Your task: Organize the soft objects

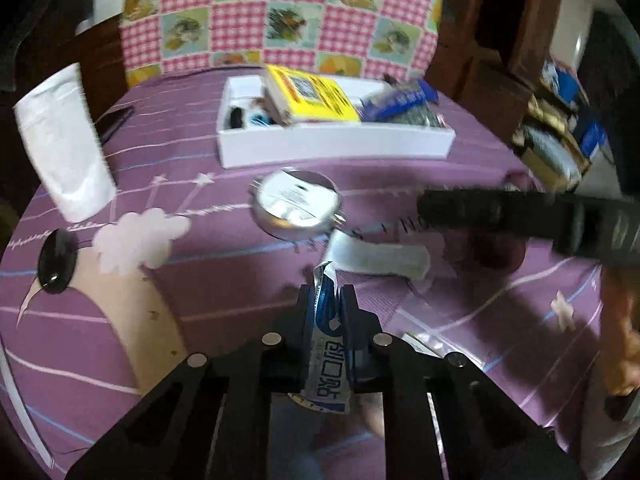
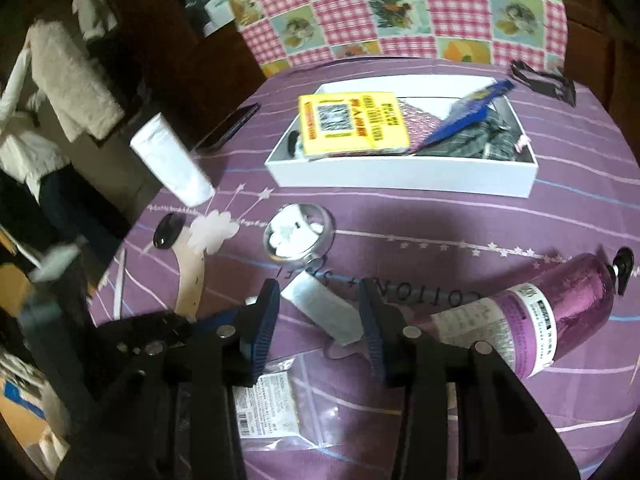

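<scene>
My left gripper [image 1: 327, 294] is shut on a blue and white sachet [image 1: 326, 356] and holds it above the purple bedspread. My right gripper [image 2: 320, 308] is open, its blue-padded jaws either side of a small white packet [image 2: 320, 308] lying on the spread; that packet also shows in the left wrist view [image 1: 380, 258]. The right gripper crosses the left wrist view as a dark bar [image 1: 520, 212]. A white box [image 2: 400, 182] at the back holds a yellow pack [image 2: 352, 124], a blue packet [image 2: 468, 116] and grey cloth [image 2: 480, 142]. The box also shows in the left wrist view [image 1: 332, 144].
A round metal tin [image 2: 298, 236] lies in front of the box. A purple bottle [image 2: 532, 316] lies at the right. A clear zip bag [image 2: 276, 404] lies under my right gripper. A white pouch [image 2: 172, 160], a dark phone [image 2: 228, 126] and a checked pillow [image 2: 400, 8] are behind.
</scene>
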Demonstrator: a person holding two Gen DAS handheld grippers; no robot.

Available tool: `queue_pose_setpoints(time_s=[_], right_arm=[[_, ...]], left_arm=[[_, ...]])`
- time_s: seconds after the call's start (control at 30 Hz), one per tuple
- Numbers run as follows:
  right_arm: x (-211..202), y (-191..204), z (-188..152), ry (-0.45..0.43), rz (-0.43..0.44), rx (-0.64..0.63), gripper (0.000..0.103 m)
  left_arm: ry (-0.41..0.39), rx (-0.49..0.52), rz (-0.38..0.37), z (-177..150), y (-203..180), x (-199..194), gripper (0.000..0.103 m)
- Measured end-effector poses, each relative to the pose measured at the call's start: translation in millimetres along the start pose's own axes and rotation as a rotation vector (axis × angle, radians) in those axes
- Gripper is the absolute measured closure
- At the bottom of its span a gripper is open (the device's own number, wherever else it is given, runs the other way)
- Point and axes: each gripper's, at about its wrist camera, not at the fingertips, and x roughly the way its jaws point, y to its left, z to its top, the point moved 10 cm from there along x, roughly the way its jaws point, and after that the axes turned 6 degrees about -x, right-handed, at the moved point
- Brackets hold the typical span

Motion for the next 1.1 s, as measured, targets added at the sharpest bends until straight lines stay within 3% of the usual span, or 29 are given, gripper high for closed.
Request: queue_pose_setpoints(time_s=[0.13, 0.33, 0.4, 0.47, 0.57, 0.63, 0.7, 0.83, 1.0, 1.1], right_arm=[[16.9, 14.5, -9.0, 0.051, -0.048, -0.065, 0.061], [35.7, 14.9, -16.6, 0.061, -0.249, -0.166, 0.06], [39.6, 13.2, -18.5, 0.07, -0.276, -0.186, 0.059], [49.0, 11.5, -24.2, 0.111, -0.256, -0.183, 0.056], [49.9, 10.2, -25.0, 0.102, -0.253, -0.19, 0.056], [47.7, 7.0, -24.4, 0.106, -0.25, -0.172, 0.066], [44.8, -1.4, -24.3, 0.102, -0.269, -0.144, 0.086], [41.5, -9.2, -24.9, 0.097, -0.25, -0.096, 0.095], [38.0, 1.7, -24.8, 0.079, -0.064, -0.022, 0.098], [27.1, 2.5, -18.5, 0.035, -0.038, 0.002, 0.098]], left_arm=[[-0.031, -0.092, 0.047, 10.0, 26.5, -8.1, 0.091], [-0.034, -0.282, 0.079, 13.0, 74.6, -15.5, 0.091], [-0.028, -0.32, 0.078, 12.2, 80.7, -14.4, 0.091], [-0.019, -0.331, 0.079, 9.9, 82.2, -12.5, 0.091], [-0.011, -0.314, 0.074, 7.8, 76.2, -10.6, 0.091], [-0.016, -0.295, 0.064, 8.1, 71.3, -11.4, 0.091], [-0.022, -0.28, 0.06, 8.6, 67.2, -11.7, 0.091], [-0.025, -0.26, 0.055, 9.0, 61.7, -11.0, 0.091], [-0.053, -0.239, 0.039, 11.4, 54.4, -16.3, 0.091], [-0.067, -0.222, 0.032, 12.8, 49.6, -18.1, 0.091]])
